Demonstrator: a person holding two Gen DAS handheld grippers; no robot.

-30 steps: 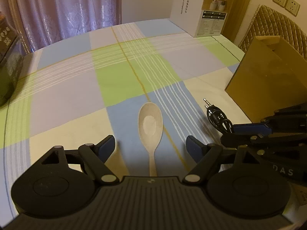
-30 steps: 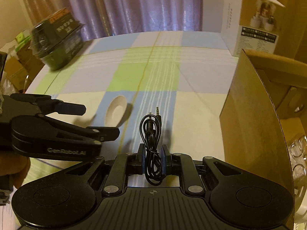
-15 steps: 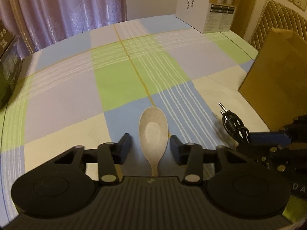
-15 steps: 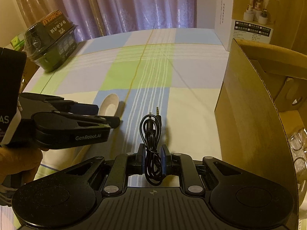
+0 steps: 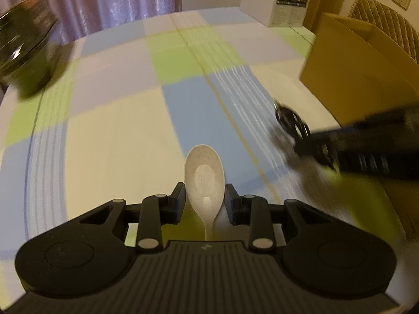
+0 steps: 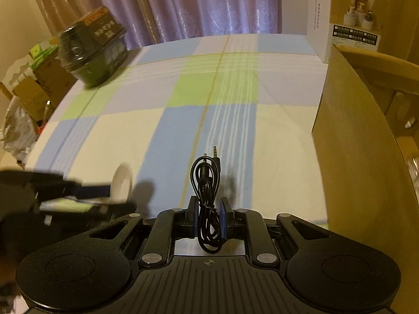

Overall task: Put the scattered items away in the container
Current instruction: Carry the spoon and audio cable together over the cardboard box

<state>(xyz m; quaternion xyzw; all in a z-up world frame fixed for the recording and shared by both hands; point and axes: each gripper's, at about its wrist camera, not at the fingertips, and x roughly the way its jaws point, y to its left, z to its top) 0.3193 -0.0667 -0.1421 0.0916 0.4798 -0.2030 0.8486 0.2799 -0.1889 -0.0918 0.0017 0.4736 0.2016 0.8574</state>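
Checked pastel tablecloth [image 6: 136, 130] spread under everything; open brown cardboard box [image 6: 361, 141] standing at its right edge. Left gripper [image 5: 205, 204] clamped on cream speckled plastic spoon [image 5: 204, 175], bowl pointing forward, raised above the cloth. Right gripper [image 6: 208, 218] pinching coiled black audio cable [image 6: 207, 183], plugs upward, beside the box wall.

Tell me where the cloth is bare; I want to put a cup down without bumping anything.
Bare: the wide middle of the checked tablecloth, between the dark green box and the cardboard box. Crowded: the near edge, where the left gripper holds the spoon and the right gripper the cable.
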